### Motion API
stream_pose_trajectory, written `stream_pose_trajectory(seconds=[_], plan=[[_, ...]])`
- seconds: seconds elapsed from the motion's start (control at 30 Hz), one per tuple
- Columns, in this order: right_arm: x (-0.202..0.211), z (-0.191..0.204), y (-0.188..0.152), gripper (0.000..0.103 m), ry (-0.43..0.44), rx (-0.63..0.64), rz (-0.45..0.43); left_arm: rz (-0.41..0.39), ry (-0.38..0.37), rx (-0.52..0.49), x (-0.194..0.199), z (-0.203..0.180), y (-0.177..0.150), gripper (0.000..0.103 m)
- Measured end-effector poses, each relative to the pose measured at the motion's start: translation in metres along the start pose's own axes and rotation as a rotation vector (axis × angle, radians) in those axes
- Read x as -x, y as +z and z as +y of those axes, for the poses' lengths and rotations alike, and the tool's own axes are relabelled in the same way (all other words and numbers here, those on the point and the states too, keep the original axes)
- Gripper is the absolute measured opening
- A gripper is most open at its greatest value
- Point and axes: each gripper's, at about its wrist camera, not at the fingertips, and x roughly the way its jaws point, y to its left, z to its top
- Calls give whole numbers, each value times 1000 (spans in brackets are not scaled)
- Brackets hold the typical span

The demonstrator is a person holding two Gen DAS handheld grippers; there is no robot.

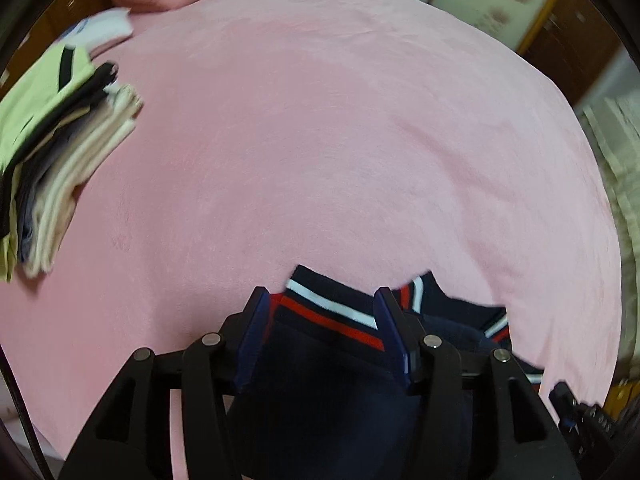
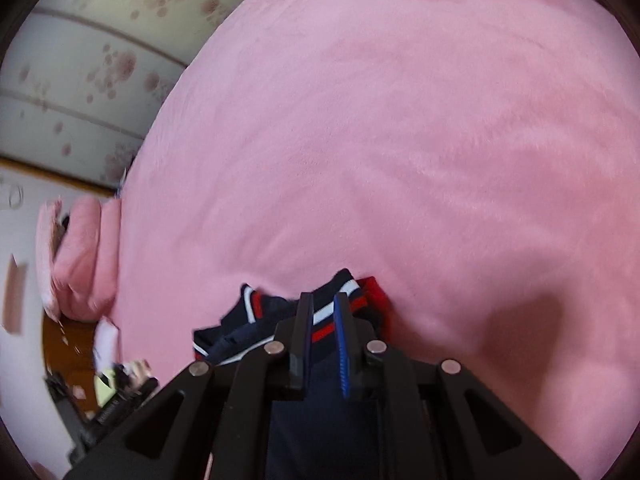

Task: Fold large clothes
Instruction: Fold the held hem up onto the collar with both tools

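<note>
Step in hand: lifting the navy garment (image 1: 332,360) by its striped hem above the near edge of the bed (image 1: 340,140). Left gripper (image 1: 320,300) has fingers apart around the hem; right gripper (image 2: 324,300) is clamped on it. Next move likely requires spreading the garment flat on the bed.

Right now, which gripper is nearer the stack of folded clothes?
Left. The folded stack lies on the pink bedspread to the left gripper's left. The right gripper, pinching the navy garment, sits beyond it; its view barely shows the stack.
</note>
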Motion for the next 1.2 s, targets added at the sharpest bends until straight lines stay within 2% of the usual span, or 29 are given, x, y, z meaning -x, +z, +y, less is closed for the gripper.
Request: stream_pose_trajectory(seconds=[0.13,0.27,0.3,0.33,0.4,0.5,0.57,0.63,0.87,0.93,1.03,1.07,1.1,1.13,1.2], plan=[[-10,16,-16,8,25,153,56,42,-103,-73,-4,-13,-20,53],[-26,39,-43,5,120,298,134,156,-152,-117,-22,-26,-40,52],[-34,47,-53,5,123,336,168,179,-170,-128,-25,-29,-45,46],[-41,52,-60,5,127,373,193,202,-191,-137,-28,-31,-49,35],[-49,60,-72,5,135,430,231,263,-209,-154,-38,-36,-60,27],[-68,64,-86,5,155,450,306,307,-189,-141,-51,-34,-69,25],[-81,64,-90,4,181,432,342,310,-197,-95,-59,-27,-67,25],[-90,64,-87,0,190,439,339,313,-196,-53,-68,-21,-64,25],[-99,59,-70,0,224,431,343,280,-177,34,-76,-9,-50,24],[-93,54,-63,0,175,452,304,284,-191,93,-78,4,-48,23],[-80,24,-40,0,153,382,271,281,-197,137,-76,24,-45,19],[-73,13,-33,0,123,369,246,278,-194,153,-74,29,-44,19],[-67,9,-29,0,95,375,224,268,-170,161,-72,34,-43,12],[-57,3,-24,0,60,392,188,256,-136,159,-70,41,-42,10],[-33,-7,-14,0,-63,410,89,243,-116,161,-65,48,-43,10]])
